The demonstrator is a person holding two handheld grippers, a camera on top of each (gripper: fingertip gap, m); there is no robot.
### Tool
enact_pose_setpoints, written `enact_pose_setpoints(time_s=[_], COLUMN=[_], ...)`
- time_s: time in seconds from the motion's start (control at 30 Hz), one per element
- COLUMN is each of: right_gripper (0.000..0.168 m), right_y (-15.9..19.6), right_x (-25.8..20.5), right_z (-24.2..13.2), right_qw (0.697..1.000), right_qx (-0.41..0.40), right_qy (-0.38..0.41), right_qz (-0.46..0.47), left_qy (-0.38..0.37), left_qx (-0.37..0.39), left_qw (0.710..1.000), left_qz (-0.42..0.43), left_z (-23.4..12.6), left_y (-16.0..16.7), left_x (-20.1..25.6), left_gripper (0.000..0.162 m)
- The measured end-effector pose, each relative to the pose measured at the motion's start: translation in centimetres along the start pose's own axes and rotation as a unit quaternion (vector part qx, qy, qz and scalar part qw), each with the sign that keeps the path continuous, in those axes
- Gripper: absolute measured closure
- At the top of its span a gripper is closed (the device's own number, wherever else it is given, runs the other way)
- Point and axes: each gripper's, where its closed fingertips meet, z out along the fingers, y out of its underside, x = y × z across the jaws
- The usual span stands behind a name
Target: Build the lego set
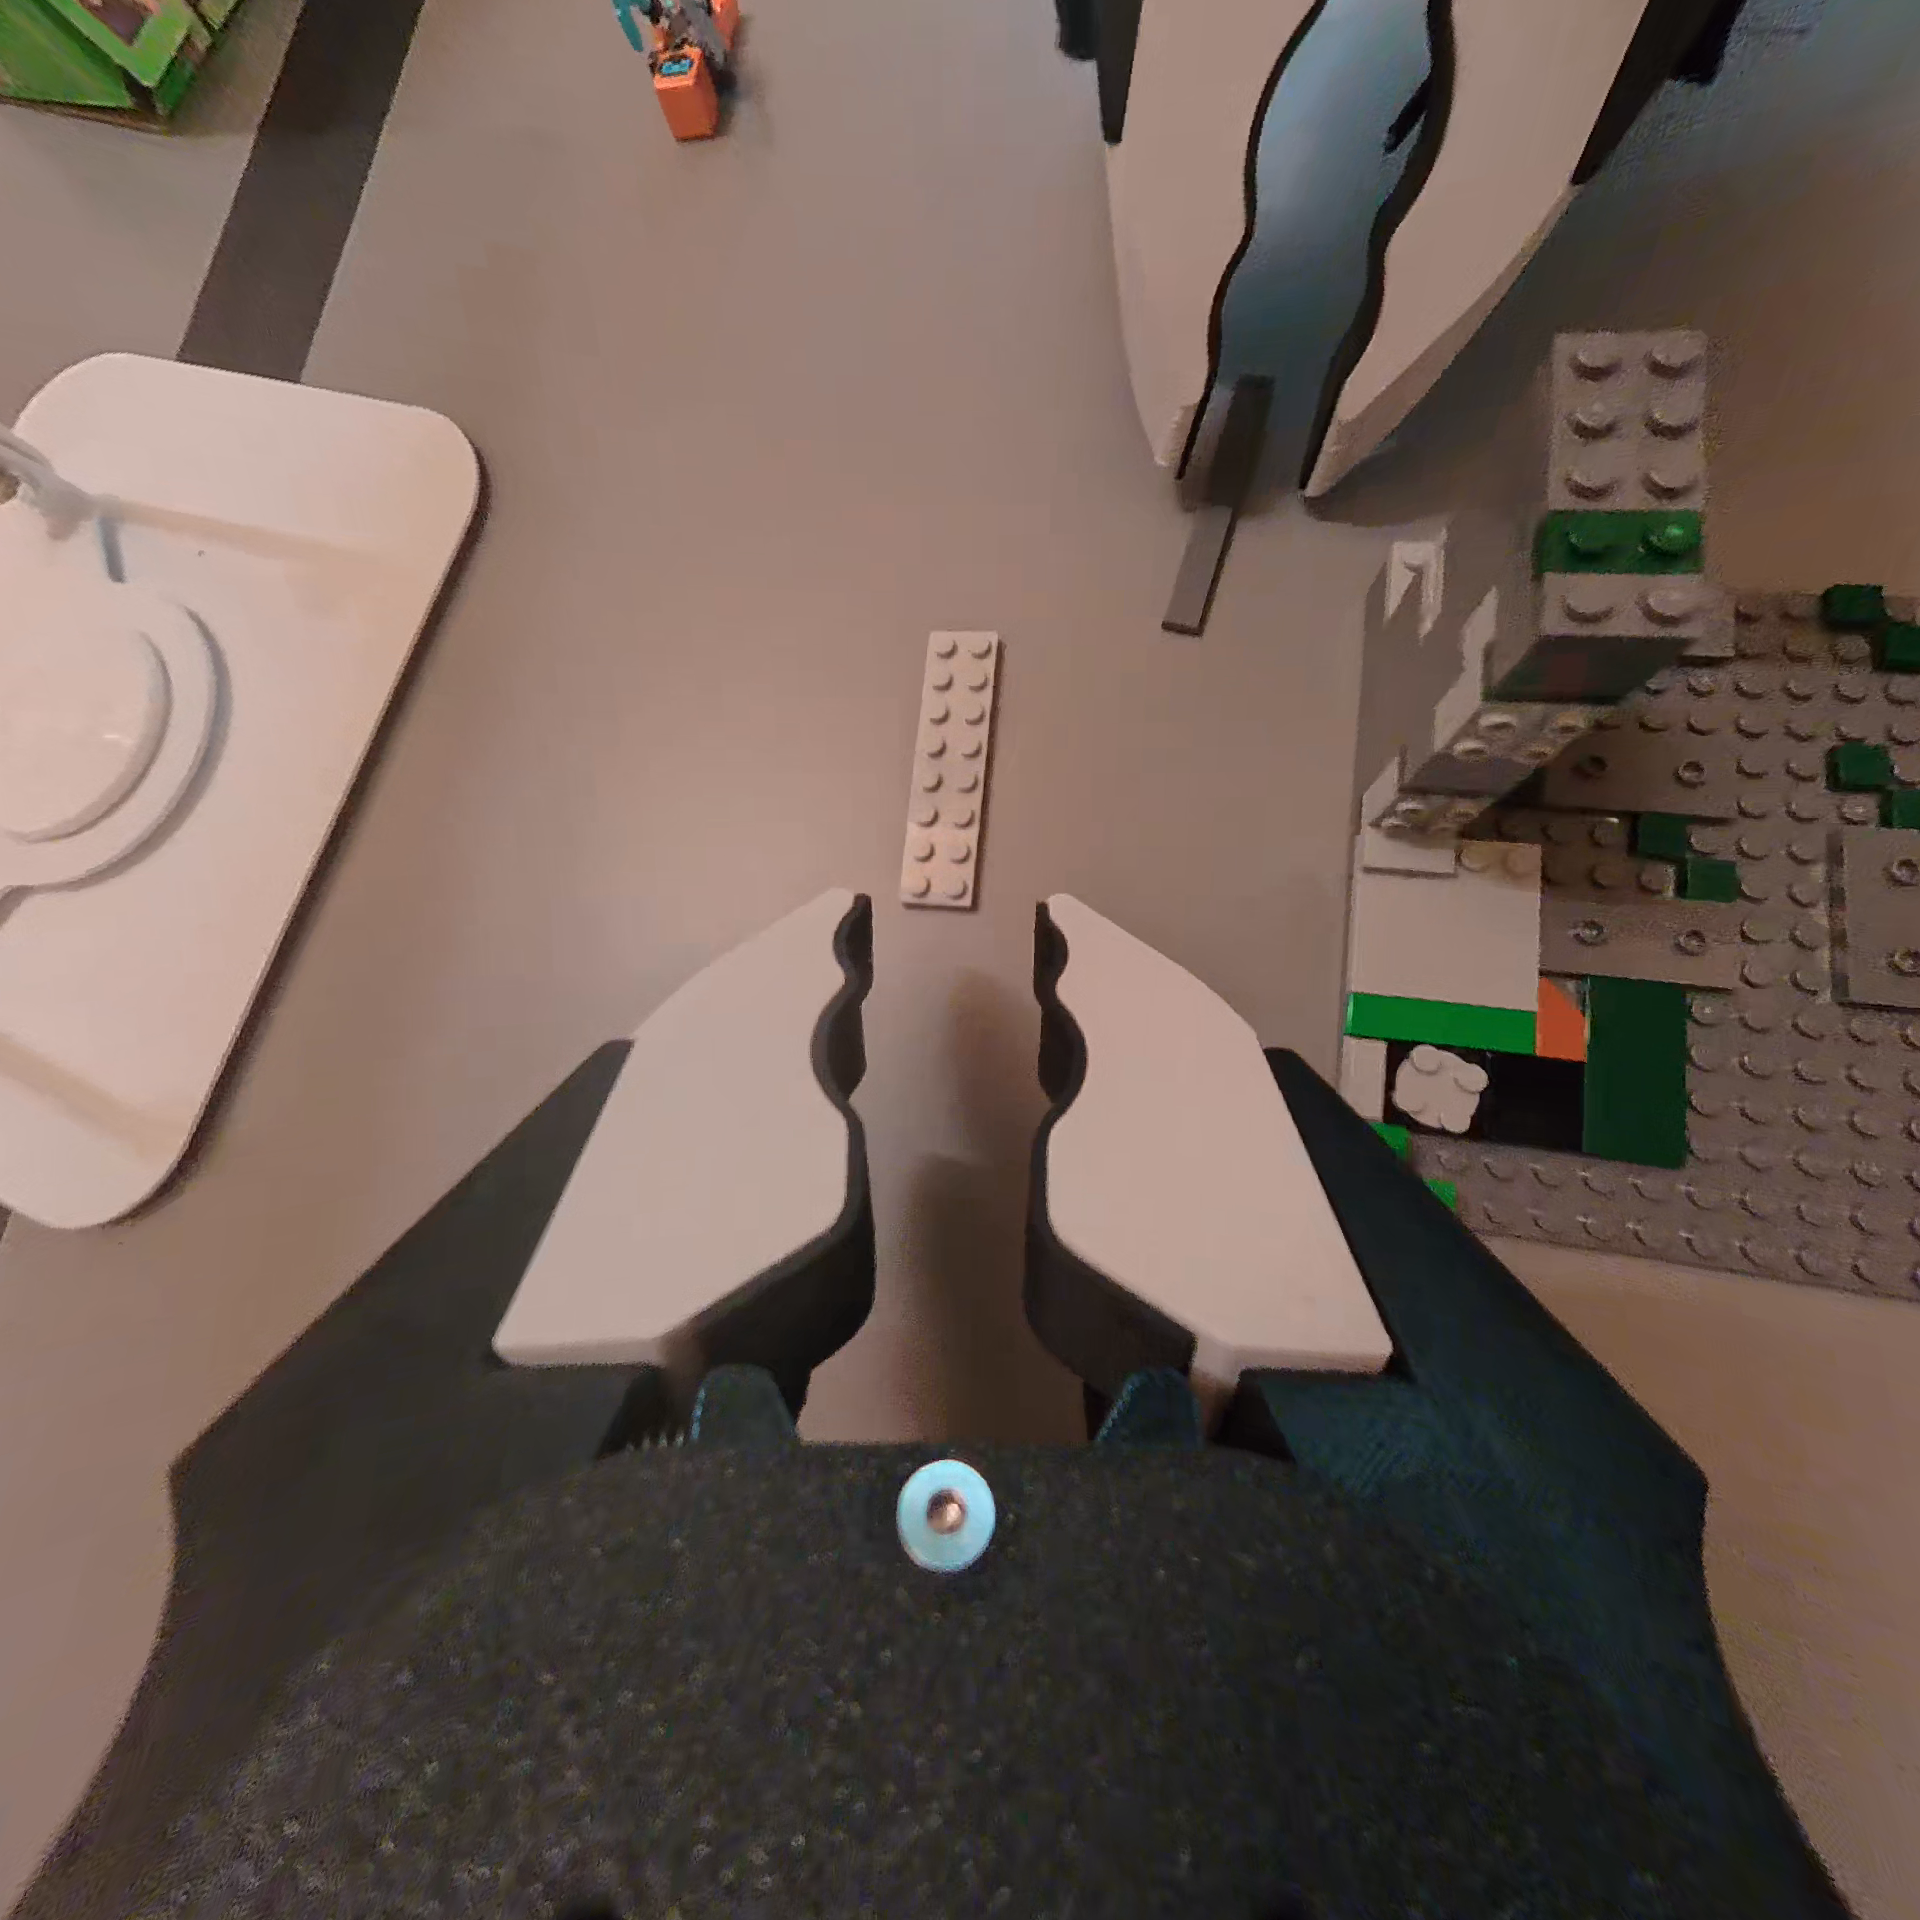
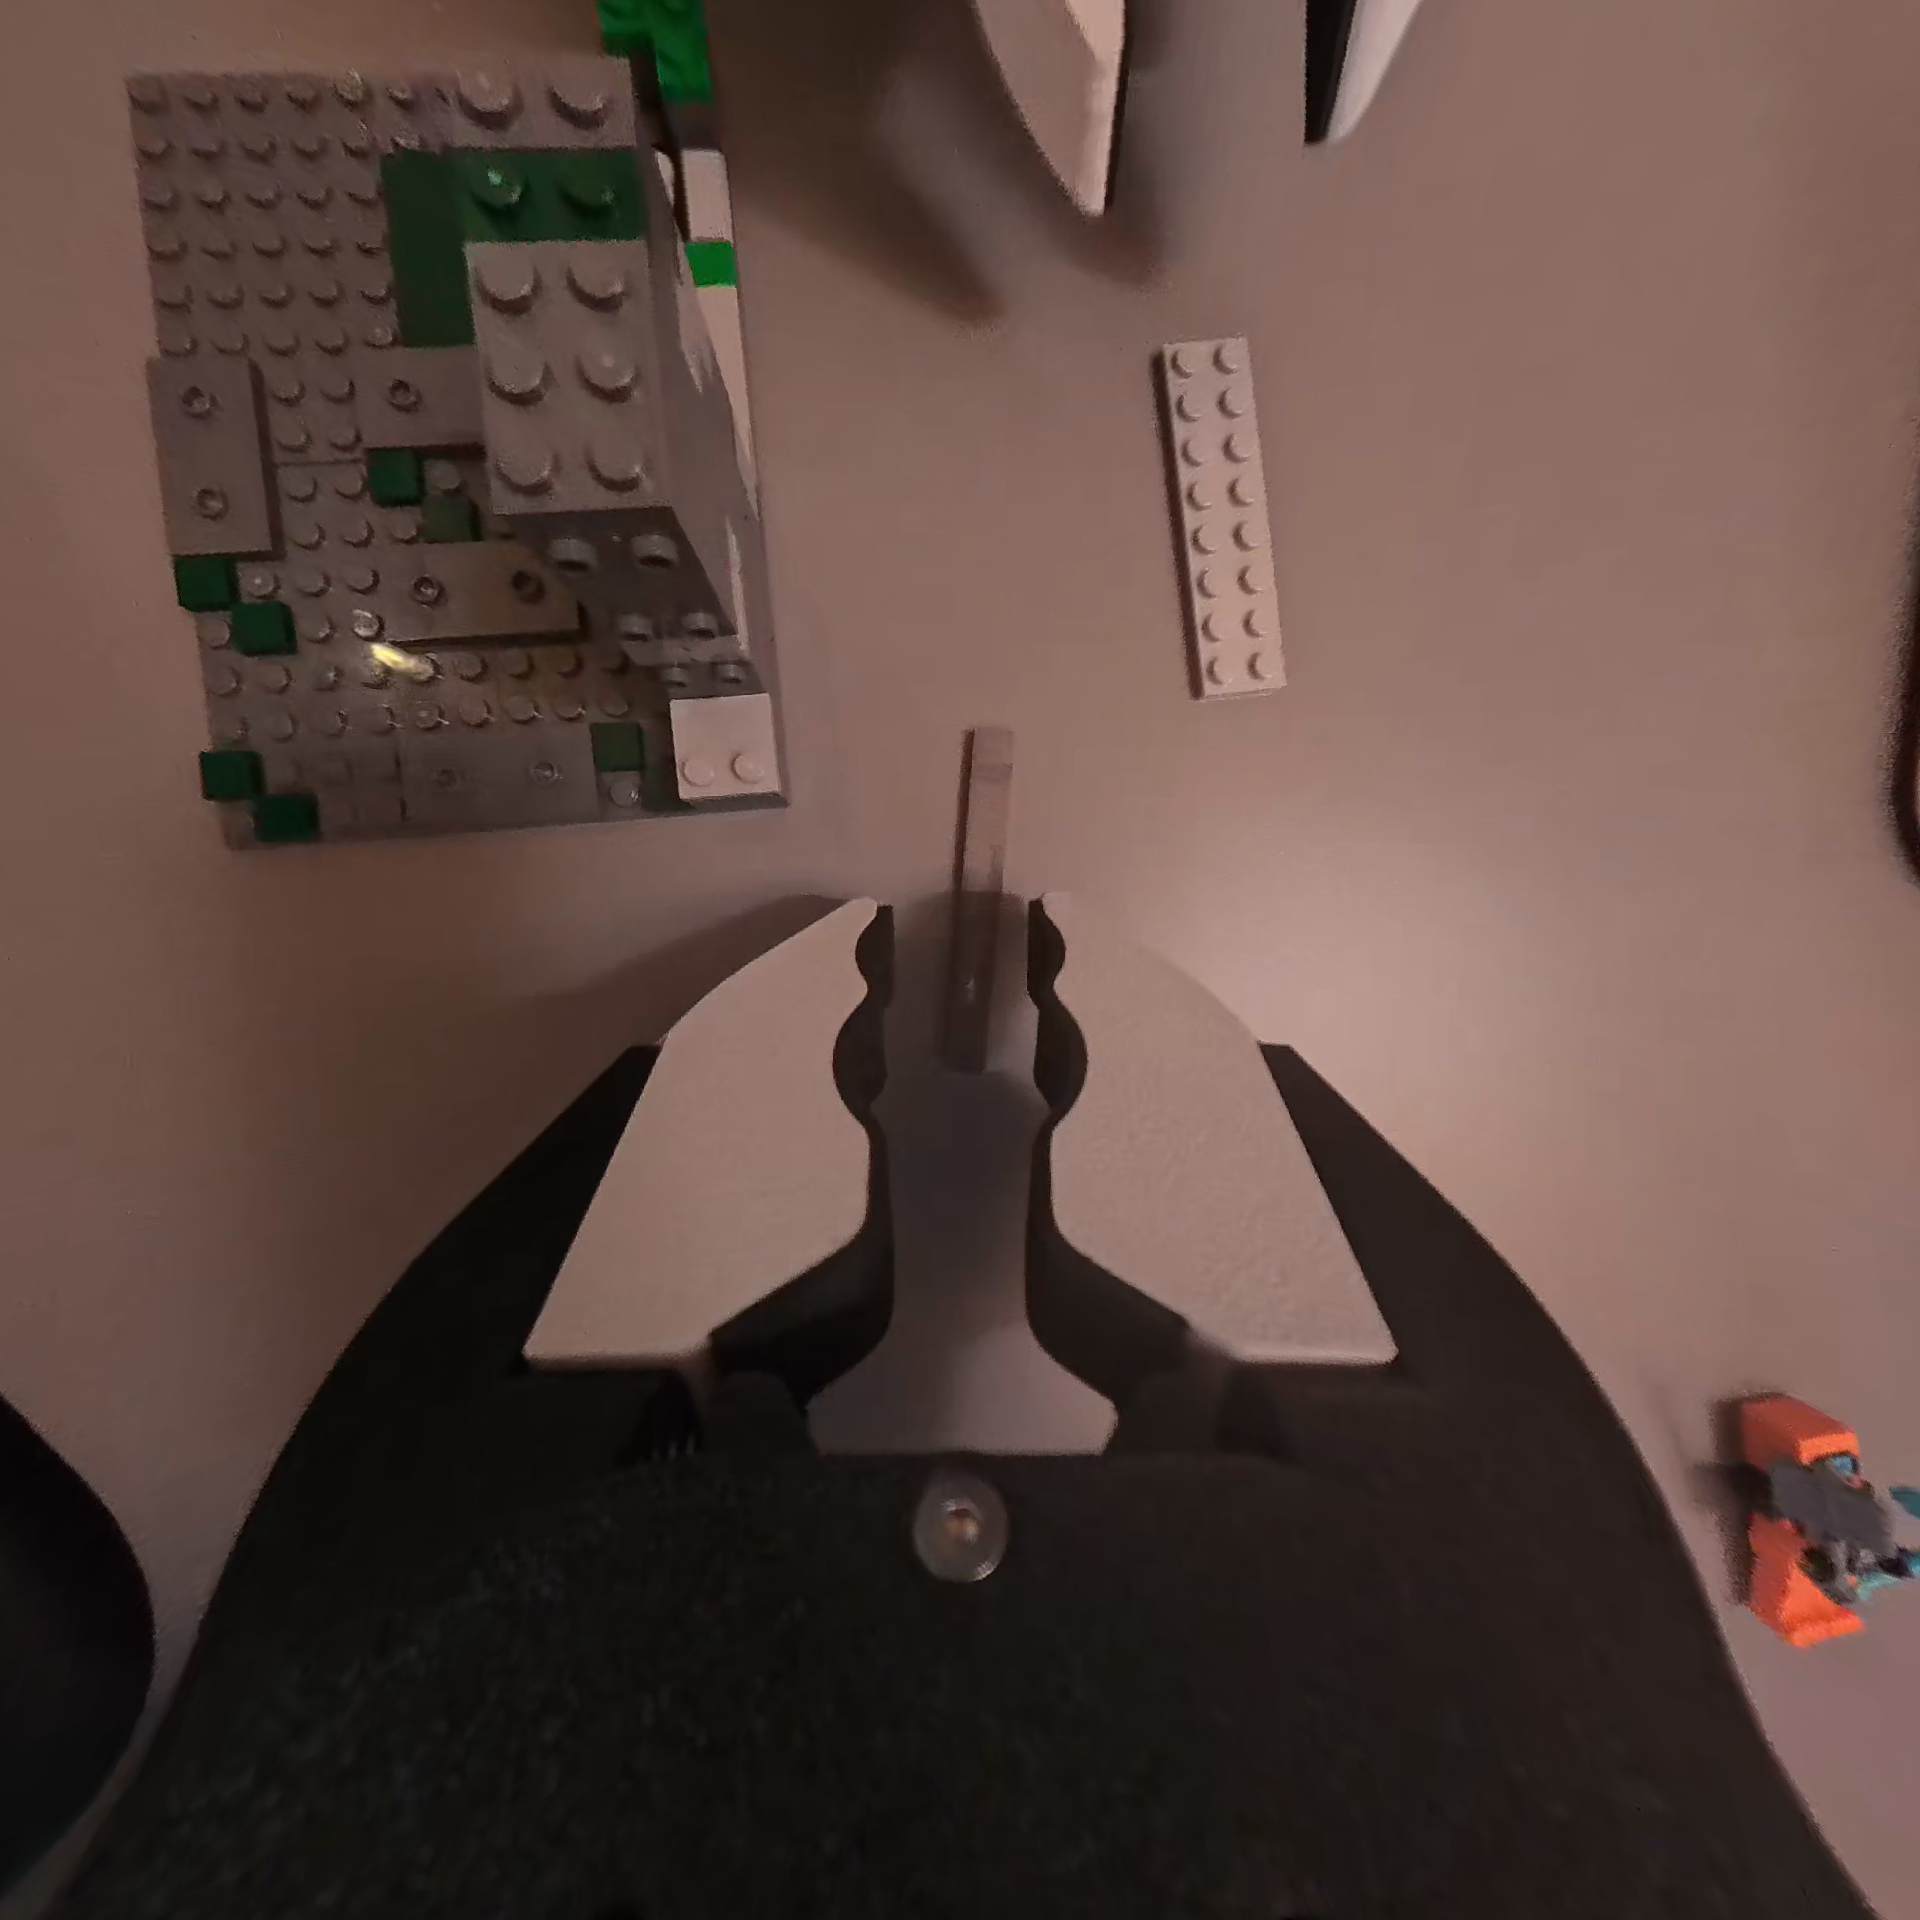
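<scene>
A long light grey studded plate (image 1: 951, 769) lies flat on the table just ahead of my left gripper (image 1: 951, 914), which is open and empty. My right gripper (image 2: 958, 914) is open, its jaws on either side of a thin dark grey strip (image 2: 982, 883) that lies on the table, with a gap on each side. The strip (image 1: 1210, 530) and the right gripper (image 1: 1247, 478) also show in the left wrist view. The partly built grey and green model on its grey baseplate (image 2: 270, 260) sits to the right gripper's left; it also shows in the left wrist view (image 1: 1766, 1195).
A white rounded board (image 1: 260, 779) lies at the left. A small orange lego figure (image 2: 1808, 1517) lies at the right gripper's right, and shows far off in the left wrist view (image 1: 686, 94). A green box (image 1: 94, 52) sits in the far left corner. The light plate (image 2: 1221, 520) and left gripper (image 2: 1205, 166) show ahead. The gap from one gripper's tips to the other's is roughly 12 centimetres.
</scene>
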Motion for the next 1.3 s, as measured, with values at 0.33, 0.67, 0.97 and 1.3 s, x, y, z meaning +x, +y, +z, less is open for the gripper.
enact_pose_setpoints(time_s=[0.33,0.67,0.97,1.3], right_gripper=[0.161,0.162,0.161,0.161], right_y=[0.0,-4.2,-5.5,-5.9], right_x=[0.4,4.0,4.8,4.7], right_z=[0.7,-0.5,3.5,4.0], right_qw=[0.999,1.000,0.998,0.998], right_qx=[-0.021,0.001,-0.041,-0.029], right_qy=[-0.033,-0.006,-0.045,-0.049], right_qz=[0.013,-0.014,-0.035,-0.042], left_qy=[-0.028,-0.031,-0.033,-0.020], left_qx=[0.029,0.019,0.007,0.003], left_qw=[0.999,0.999,0.998,0.999], left_qz=[-0.004,-0.039,-0.050,-0.051], left_z=[-2.1,-1.2,-0.6,0.1], left_y=[-0.1,1.1,2.3,2.6], left_x=[1.3,0.5,0.1,0.5], left_gripper=[0.137,0.144,0.144,0.144])
